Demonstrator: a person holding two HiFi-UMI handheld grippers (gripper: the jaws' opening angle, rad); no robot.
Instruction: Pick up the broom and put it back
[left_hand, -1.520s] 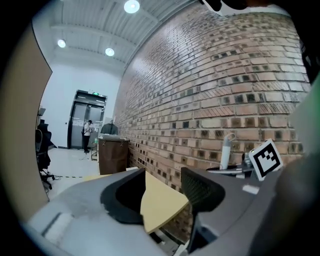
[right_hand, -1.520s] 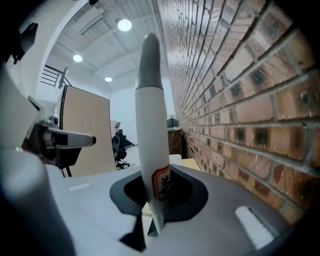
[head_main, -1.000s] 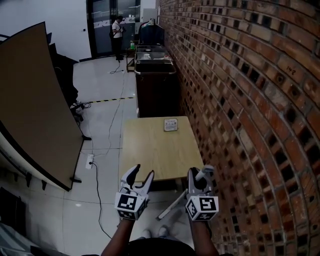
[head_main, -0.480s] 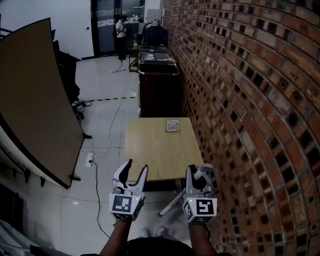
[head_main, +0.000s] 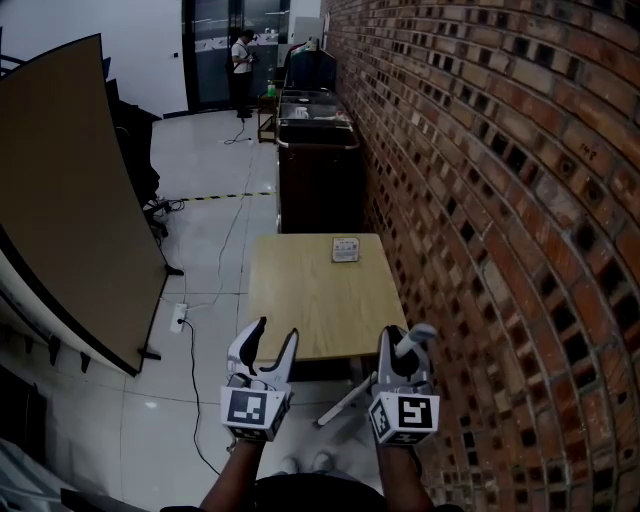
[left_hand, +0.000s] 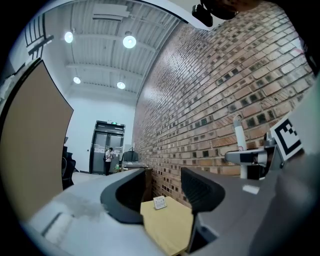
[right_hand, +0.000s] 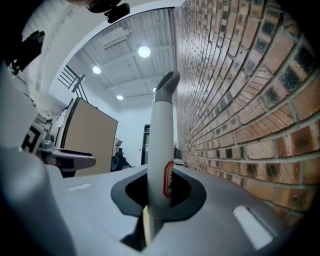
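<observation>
Brick wall (head_main: 500, 200): I see it running the whole right side, from near me to the far end of the room.
Floor (head_main: 205, 190): pale glossy tiles with a dark cable trailing across them on the left.
Board (head_main: 70, 200): a big brown panel leaning on the left, well apart from the table.
Cabinet (head_main: 318, 185): dark, against the wall just beyond the table's far edge.
Table (head_main: 305, 300): light wood, top bare but for one small item, right side along the wall. Both my claws hang at its near edge.
Broom (right_hand: 161, 145): near right, close to the wall and upright in my right claw. The handle is pale grey-white, round and smooth, ending above in a darker grey hooked tip. A red-edged label sits on the shaft at jaw level. In the head view the shaft slants down and to the left below the claw. I cannot see the brush end.
Right gripper (head_main: 400, 350): jaws closed tight around the broom handle, pointing level.
Left gripper (head_main: 275, 335): jaws wide, nothing between them, level, beside the right one and apart from the broom.
Card (head_main: 346, 249): a small square piece on the table's far right part.
Person (head_main: 238, 60): standing by the far dark doors.
</observation>
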